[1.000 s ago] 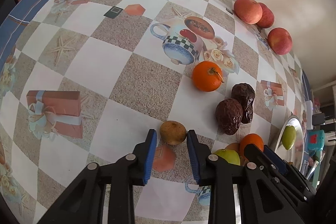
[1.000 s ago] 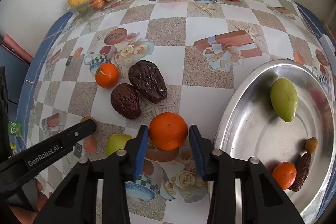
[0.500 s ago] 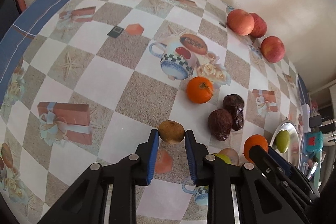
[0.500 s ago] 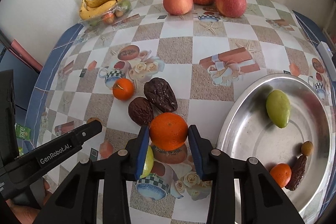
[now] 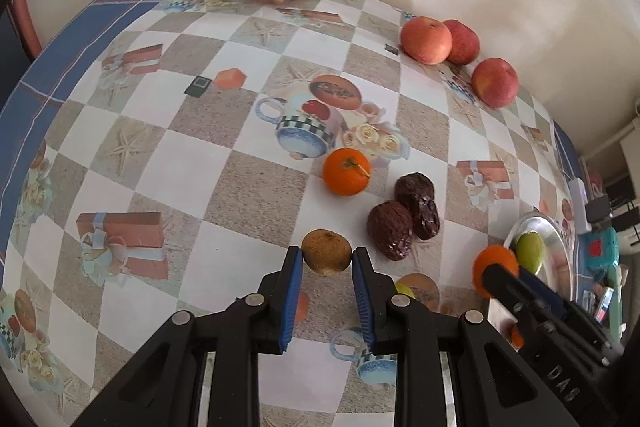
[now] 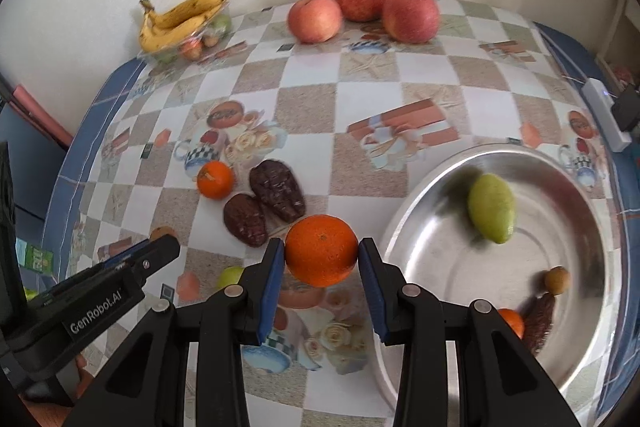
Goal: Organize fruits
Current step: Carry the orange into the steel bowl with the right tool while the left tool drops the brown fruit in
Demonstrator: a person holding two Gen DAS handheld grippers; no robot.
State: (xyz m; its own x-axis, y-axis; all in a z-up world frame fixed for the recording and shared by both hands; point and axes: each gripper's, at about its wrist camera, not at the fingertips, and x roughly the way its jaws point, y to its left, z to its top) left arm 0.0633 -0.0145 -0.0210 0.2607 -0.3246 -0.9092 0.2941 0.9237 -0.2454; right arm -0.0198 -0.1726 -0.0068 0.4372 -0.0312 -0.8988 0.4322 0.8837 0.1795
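From the left wrist view, the left tool is clenched on a small brown fruit, held above the checked worktop, near two dark dates.

From the right wrist view, the right tool grips an orange just left of the steel tray, where a green fruit lies.
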